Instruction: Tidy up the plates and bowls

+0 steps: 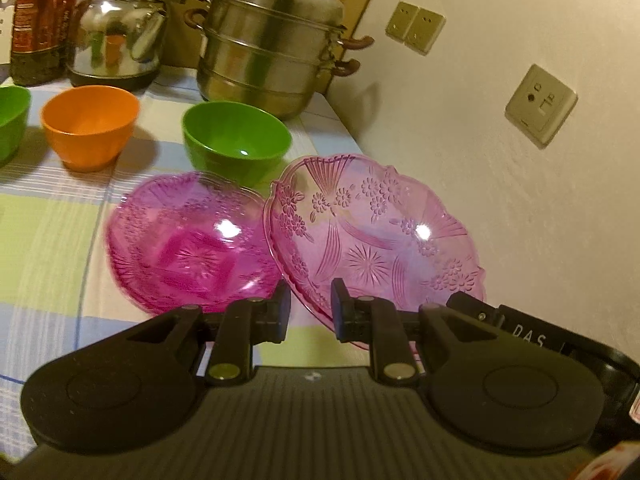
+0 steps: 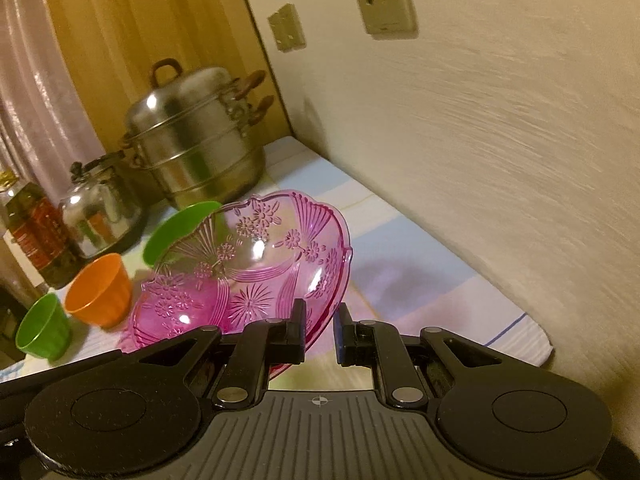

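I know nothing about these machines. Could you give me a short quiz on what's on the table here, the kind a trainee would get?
1. How many small plastic bowls stand on the tablecloth? A) two B) three C) five
2. True or false: the flowered pink plate lies flat on the tablecloth.
3. Fill in: beside the steel steamer pot stands a shiny ____.

Key
1. B: a green bowl, an orange bowl and a second green bowl.
2. False: it is tilted, with its far edge raised. The other pink plate lies flat.
3. kettle
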Available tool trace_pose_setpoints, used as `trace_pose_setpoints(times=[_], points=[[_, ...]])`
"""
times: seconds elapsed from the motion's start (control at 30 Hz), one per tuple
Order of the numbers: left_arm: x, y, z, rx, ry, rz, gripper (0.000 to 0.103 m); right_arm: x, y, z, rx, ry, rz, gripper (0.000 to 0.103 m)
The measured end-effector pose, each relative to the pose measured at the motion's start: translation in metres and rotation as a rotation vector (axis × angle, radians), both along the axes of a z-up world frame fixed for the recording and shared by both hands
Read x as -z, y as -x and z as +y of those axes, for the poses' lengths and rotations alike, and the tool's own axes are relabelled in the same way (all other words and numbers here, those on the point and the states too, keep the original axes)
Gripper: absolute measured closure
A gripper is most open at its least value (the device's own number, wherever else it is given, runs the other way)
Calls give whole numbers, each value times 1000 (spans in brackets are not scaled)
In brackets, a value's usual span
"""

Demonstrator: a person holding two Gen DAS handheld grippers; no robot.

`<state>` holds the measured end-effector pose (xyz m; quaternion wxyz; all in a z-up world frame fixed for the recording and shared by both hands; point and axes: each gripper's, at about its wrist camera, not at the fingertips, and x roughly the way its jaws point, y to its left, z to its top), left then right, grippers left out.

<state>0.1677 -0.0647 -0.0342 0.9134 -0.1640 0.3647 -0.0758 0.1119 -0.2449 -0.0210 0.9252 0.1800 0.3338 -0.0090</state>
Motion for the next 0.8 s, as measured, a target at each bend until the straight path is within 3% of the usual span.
trace_pose_setpoints(times=[0.37,0.8], points=[[-10,23,46,-89,-16,-7,84,-6,0,44,-96,-18,-1,90],[10,14,86,-168,-15,40,84,9,-25,90,-180,-17,55,90]])
